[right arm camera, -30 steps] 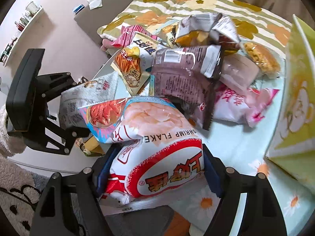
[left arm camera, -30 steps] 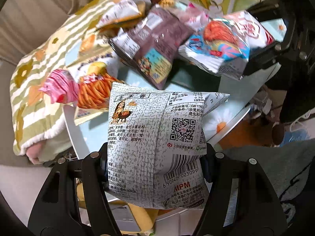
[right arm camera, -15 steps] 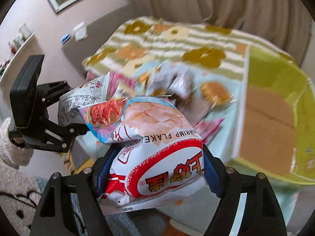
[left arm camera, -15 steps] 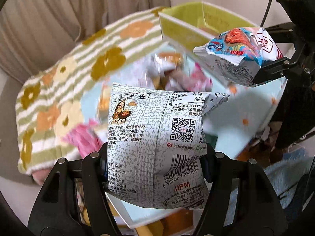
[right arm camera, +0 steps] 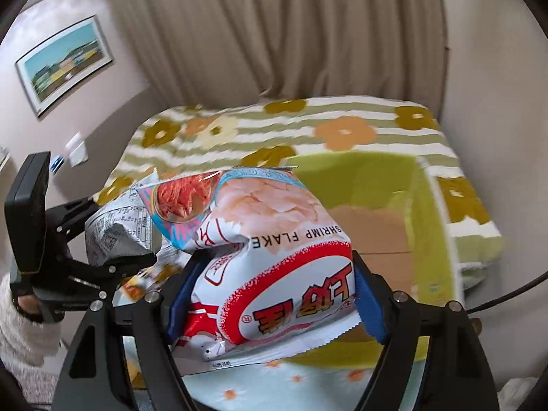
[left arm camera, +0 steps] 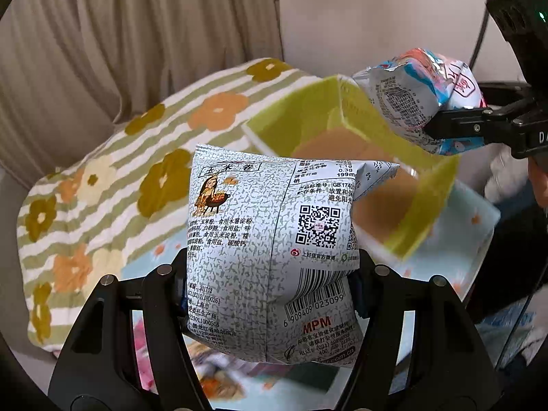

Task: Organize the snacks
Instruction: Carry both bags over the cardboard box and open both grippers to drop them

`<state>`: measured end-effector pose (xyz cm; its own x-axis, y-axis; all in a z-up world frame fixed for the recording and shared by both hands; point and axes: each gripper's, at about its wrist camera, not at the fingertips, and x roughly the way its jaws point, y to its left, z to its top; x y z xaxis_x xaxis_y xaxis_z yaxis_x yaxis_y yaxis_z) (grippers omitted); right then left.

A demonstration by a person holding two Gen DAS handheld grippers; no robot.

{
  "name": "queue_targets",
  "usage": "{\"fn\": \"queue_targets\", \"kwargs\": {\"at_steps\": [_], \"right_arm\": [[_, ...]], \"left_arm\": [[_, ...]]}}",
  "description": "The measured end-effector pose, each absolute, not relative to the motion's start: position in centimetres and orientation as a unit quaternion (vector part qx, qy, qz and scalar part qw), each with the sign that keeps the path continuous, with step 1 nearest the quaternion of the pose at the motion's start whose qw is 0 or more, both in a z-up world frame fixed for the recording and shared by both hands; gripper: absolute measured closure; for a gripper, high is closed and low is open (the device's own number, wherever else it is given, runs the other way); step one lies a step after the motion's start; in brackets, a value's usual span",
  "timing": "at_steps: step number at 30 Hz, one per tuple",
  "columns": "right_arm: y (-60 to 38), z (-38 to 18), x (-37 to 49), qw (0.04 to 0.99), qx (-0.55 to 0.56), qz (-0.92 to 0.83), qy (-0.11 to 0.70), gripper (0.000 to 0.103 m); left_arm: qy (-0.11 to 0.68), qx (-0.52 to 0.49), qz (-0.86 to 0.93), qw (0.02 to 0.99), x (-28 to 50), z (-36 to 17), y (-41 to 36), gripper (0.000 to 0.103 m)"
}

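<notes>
My left gripper (left arm camera: 270,270) is shut on a grey-white corn-roll bag (left arm camera: 274,239) held upright in the air; it also shows in the right wrist view (right arm camera: 116,229). My right gripper (right arm camera: 263,294) is shut on a red, white and blue shrimp flake bag (right arm camera: 270,267), which also shows in the left wrist view (left arm camera: 421,99). Both bags are raised near the open yellow-green cardboard box (left arm camera: 424,205), seen in the right wrist view (right arm camera: 428,205) just behind the shrimp bag. Its brown bottom looks bare.
A striped flower blanket (left arm camera: 102,185) lies behind the light-blue flowered tabletop (right arm camera: 308,376). Blurred snack bags (left arm camera: 219,383) lie below the left gripper. Beige curtains (right arm camera: 291,34) hang behind. A picture (right arm camera: 65,65) hangs on the left wall.
Both grippers have lifted their bags up from the snack pile and moved toward the yellow-green box. The pile has dropped out of view.
</notes>
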<state>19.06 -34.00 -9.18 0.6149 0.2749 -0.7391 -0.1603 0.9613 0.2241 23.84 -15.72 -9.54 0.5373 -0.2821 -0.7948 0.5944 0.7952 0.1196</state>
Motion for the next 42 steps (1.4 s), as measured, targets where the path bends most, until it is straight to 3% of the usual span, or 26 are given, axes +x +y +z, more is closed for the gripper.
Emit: {"fn": "queue_targets", "kwargs": {"at_steps": [8, 20, 21, 23, 24, 37, 41, 42], "right_arm": [[-40.2, -10.7, 21.9, 0.897, 0.032, 0.046, 0.439, 0.027], [-43.2, -12.8, 23.0, 0.887, 0.045, 0.020, 0.458, 0.027], [-43.4, -12.9, 23.1, 0.886, 0.047, 0.018, 0.461, 0.027], [-43.6, -13.1, 23.0, 0.883, 0.056, 0.018, 0.466, 0.027], [-43.7, -13.2, 23.0, 0.881, 0.061, 0.018, 0.469, 0.026], [-42.5, -14.4, 21.7, 0.873, 0.077, 0.033, 0.480, 0.025], [-41.5, -14.8, 21.5, 0.881, 0.070, 0.031, 0.466, 0.019], [-41.5, -14.8, 21.4, 0.884, 0.073, 0.032, 0.460, 0.008]], "left_arm": [[0.455, 0.149, -0.249, 0.842, 28.0, -12.4, -25.6, 0.040], [0.545, 0.152, -0.226, 0.793, 30.2, -19.2, -32.3, 0.038], [0.545, 0.155, -0.227, 0.792, 30.2, -19.4, -32.6, 0.035], [0.546, 0.154, -0.230, 0.790, 30.3, -19.7, -32.8, 0.015], [0.546, 0.153, -0.229, 0.791, 30.3, -19.6, -32.9, 0.000], [0.522, 0.143, -0.182, 0.821, 27.4, -16.4, -28.3, 0.000], [0.517, 0.140, -0.180, 0.825, 27.0, -16.0, -27.4, 0.000], [0.517, 0.140, -0.178, 0.825, 27.0, -16.0, -27.2, 0.000]]}}
